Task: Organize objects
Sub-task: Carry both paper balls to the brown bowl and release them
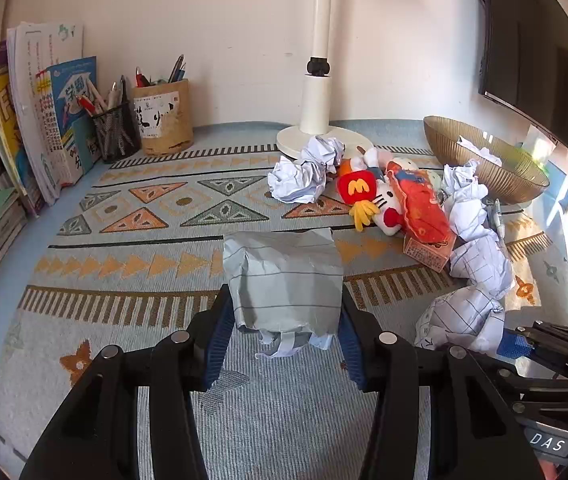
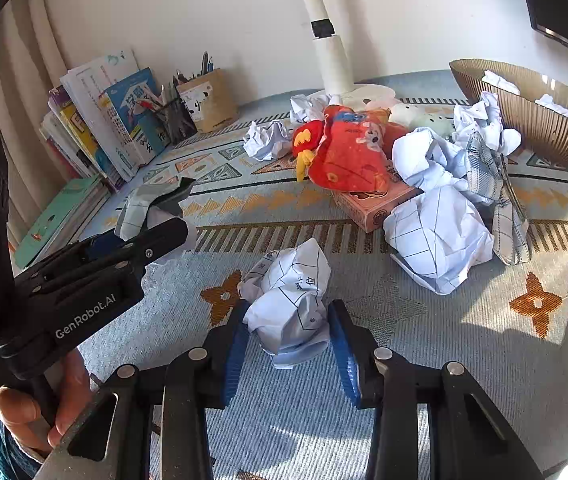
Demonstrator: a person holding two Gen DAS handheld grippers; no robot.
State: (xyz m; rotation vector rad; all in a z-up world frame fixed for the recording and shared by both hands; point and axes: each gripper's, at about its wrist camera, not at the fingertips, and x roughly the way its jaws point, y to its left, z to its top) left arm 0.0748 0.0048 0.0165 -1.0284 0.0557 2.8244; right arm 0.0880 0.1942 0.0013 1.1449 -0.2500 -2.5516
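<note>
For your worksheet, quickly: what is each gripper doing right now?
Left gripper: shut on a crumpled paper ball.
Right gripper: shut on another paper wad.

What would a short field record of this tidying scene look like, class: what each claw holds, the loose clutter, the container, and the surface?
left claw: shut on a crumpled grey-shaded lined paper ball
right claw: closed around a crumpled white gridded paper wad, touching it
loose clutter: more crumpled white paper balls, red plush toys, pink printed box
container: ribbed amber glass bowl, paper scraps inside
surface: patterned blue-and-orange woven cloth
</note>
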